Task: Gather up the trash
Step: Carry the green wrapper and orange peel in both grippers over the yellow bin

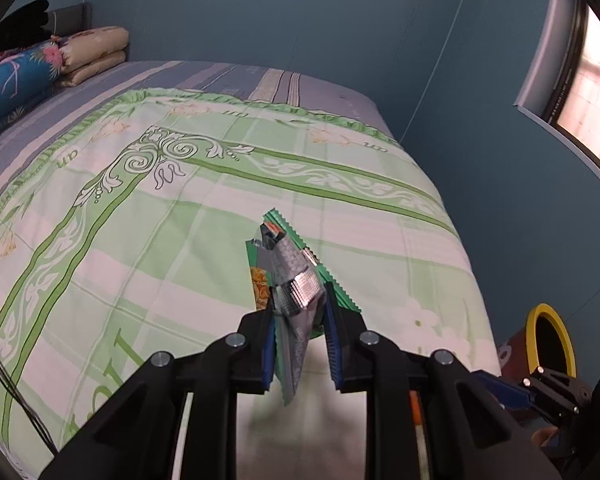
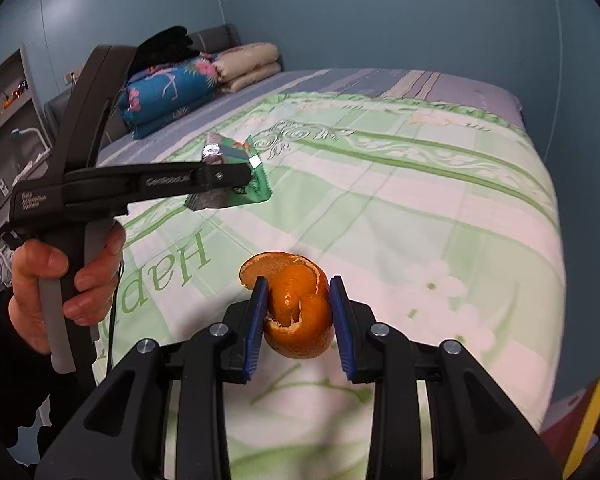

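Left claw [image 1: 300, 320] clamps a crumpled green-and-silver foil snack wrapper [image 1: 295, 292]; right claw [image 2: 300, 312] pinches curled orange peel [image 2: 300, 308]. Both above the green floral-print bed sheet [image 1: 139, 220]. Teal walls [image 1: 259, 12], folded quilts [image 1: 19, 68] far left.

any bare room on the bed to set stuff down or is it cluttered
Nearly all the green sheet lies bare, out to the striped band along the wall. Only the head corner is crowded, with the folded blankets. The wrapper and peel are held in the grippers.

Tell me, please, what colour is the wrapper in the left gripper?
The wrapper is green outside, silver foil inside; the left wrist view shows it best.
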The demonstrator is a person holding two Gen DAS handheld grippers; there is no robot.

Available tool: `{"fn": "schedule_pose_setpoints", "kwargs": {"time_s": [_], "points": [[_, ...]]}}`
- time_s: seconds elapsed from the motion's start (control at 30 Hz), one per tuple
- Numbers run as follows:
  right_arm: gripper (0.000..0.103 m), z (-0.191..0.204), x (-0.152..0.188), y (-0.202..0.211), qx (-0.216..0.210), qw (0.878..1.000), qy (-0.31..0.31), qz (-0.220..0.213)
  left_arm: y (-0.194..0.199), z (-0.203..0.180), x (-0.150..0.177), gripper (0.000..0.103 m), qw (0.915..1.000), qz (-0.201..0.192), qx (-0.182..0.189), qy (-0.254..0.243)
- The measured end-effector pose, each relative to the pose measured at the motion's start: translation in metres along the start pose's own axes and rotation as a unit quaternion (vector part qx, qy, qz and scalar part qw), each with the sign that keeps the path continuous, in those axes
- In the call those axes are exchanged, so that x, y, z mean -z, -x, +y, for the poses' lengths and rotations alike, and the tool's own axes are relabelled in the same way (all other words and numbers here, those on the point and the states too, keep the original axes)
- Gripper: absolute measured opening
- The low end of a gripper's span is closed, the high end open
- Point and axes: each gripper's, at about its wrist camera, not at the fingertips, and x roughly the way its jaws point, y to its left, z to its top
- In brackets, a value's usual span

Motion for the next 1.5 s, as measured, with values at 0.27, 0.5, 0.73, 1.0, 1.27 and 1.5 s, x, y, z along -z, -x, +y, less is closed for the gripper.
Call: {"fn": "schedule_pose_setpoints", "kwargs": {"time_s": [0.27,0.5,0.73,1.0,1.27,1.5], "points": [[0.03,-0.027,0.02,0.056,0.033,0.999,-0.028,-0.026,0.038,-0.056,0.001,0.019,0.999,-0.019,0.021,-0.035],[0.03,-0.066,0.034,0.099,0.079,0.994,-0.064,-0.05,0.056,-0.112,0.004,0.019,0.9955,-0.026,0.054,-0.074],[0.03,-0.107,0.049,0.143,0.125,0.984,-0.099,-0.079,0.059,-0.169,0.011,0.019,0.9889,-0.024,0.092,-0.114],[0.03,-0.155,0.071,0.183,0.171,0.969,-0.144,-0.108,0.051,-0.239,0.022,0.019,0.9774,-0.02,0.132,-0.164],[0.03,-0.193,0.089,0.213,0.207,0.954,-0.179,-0.124,0.036,-0.301,0.033,0.019,0.964,-0.002,0.169,-0.205],[0.03,-0.223,0.105,0.234,0.238,0.939,-0.212,-0.13,0.028,-0.346,0.045,0.019,0.9524,0.008,0.189,-0.239]]}}
